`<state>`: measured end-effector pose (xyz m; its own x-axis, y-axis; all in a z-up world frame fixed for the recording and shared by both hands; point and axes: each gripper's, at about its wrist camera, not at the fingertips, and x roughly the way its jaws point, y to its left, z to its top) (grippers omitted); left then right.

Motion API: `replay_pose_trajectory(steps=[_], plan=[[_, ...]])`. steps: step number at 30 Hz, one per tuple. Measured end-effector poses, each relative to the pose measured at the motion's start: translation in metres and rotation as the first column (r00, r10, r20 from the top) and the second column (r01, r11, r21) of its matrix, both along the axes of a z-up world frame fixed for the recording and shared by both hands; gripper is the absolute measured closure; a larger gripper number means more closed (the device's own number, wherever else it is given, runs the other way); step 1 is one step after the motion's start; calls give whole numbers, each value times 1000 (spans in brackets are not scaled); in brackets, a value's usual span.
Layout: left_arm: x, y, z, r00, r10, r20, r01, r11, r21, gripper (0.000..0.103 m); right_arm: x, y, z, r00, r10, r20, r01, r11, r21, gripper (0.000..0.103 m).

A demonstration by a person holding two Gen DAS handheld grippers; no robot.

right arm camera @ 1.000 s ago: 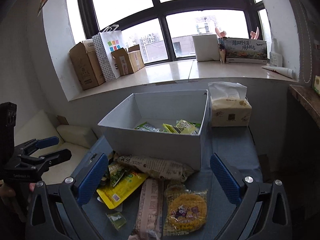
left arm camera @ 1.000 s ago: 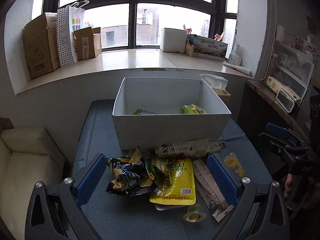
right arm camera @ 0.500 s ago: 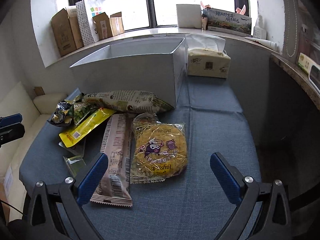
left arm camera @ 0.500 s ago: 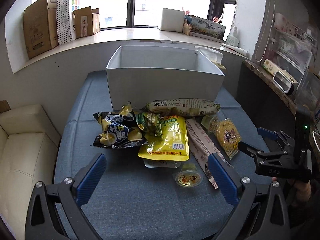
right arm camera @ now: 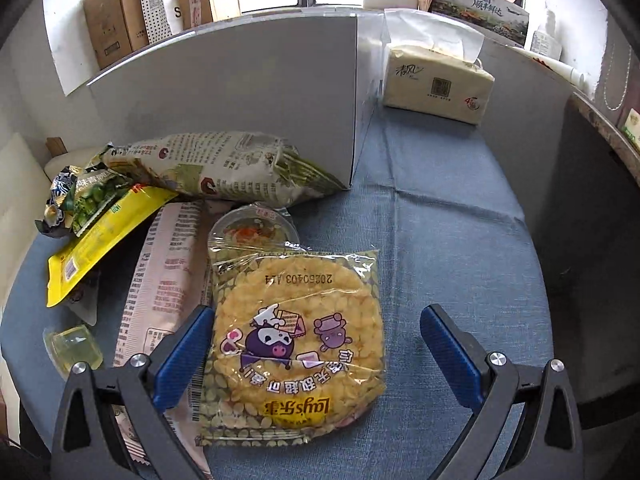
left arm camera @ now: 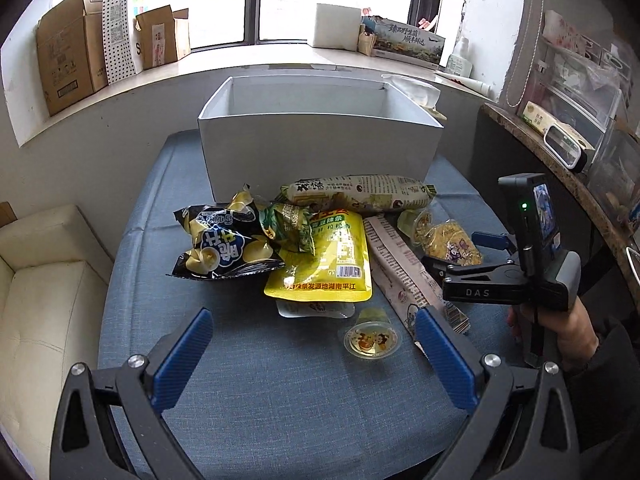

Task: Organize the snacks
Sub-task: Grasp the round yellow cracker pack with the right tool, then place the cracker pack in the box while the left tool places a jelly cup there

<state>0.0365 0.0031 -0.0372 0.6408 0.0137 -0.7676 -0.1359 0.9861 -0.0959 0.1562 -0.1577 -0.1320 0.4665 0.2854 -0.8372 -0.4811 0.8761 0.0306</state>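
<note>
Lowered closer, the right gripper (right arm camera: 312, 354), fingers apart, straddles the clear round yellow corn-crisp packet (right arm camera: 296, 344) before the white cardboard box (right arm camera: 240, 92), hiding its near-left edge; left gripper (left arm camera: 312, 354) gapes empty.

right claw (right arm camera: 316, 356) lowered, now straddling corn-snack pack (right arm camera: 296, 344) | left claw (left arm camera: 316, 356) pulled back

light: daylight, window (left arm camera: 256, 0) blown out | shadows: soft | focus: sharp | edges: fisheye-bent, dark corners

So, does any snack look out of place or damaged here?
Nothing looks damaged or spilled. The snacks lie in a loose overlapping heap in front of the box; the yellow pouch covers a white packet. One jelly cup sits apart.
</note>
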Motion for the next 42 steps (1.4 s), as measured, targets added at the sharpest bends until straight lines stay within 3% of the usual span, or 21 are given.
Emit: replay_pose_trajectory(steps=[2,4,6,10,13,19,22,26,30,31,32,35,42], plan=[[0,0,-2,1000,0,-5,0,1000,0,0,-2,3,-3,1000,14,23,-13,1000,-24,3],[0,-1,-4,1000,-8,-13,8,1000,-5,0,-5,1,-1,999,23,34,-23,1000,-14,15],[1,-2,-6,1000,-18,-19,18,1000,-16,0,-8,-1,1,999,22,46,-22,1000,-11,22],[2,-6,-12,999,-37,-36,36,999,-30,0,-12,-5,1,997,27,66,-28,1000,10,24],[3,-12,-15,999,-40,-36,41,999,6,0,-16,-10,3,998,15,55,-16,1000,16,25],[15,-25,-36,993,-95,-70,94,995,-19,1,-45,-46,46,993,-66,102,50,987,154,25],[25,-35,-53,989,-105,-105,106,994,3,12,-62,-63,65,990,-80,118,53,976,212,25],[38,-39,-77,977,-117,-176,113,993,-35,22,-73,-72,80,988,-88,130,54,969,240,25],[40,-40,-80,979,-125,-164,125,992,-9,32,-74,-73,82,988,-89,124,57,969,241,25],[40,-40,-79,979,-130,-156,129,991,-15,47,-73,-73,81,989,-91,119,60,968,243,25],[40,-39,-79,979,-130,-156,128,992,-18,51,-73,-72,80,989,-89,116,59,969,241,25],[38,-34,-77,980,-141,-142,134,989,-58,51,-75,-70,78,990,-80,114,50,968,244,25],[30,-26,-63,986,-127,-104,120,991,-67,51,-77,-66,73,994,-63,90,39,967,253,24]])
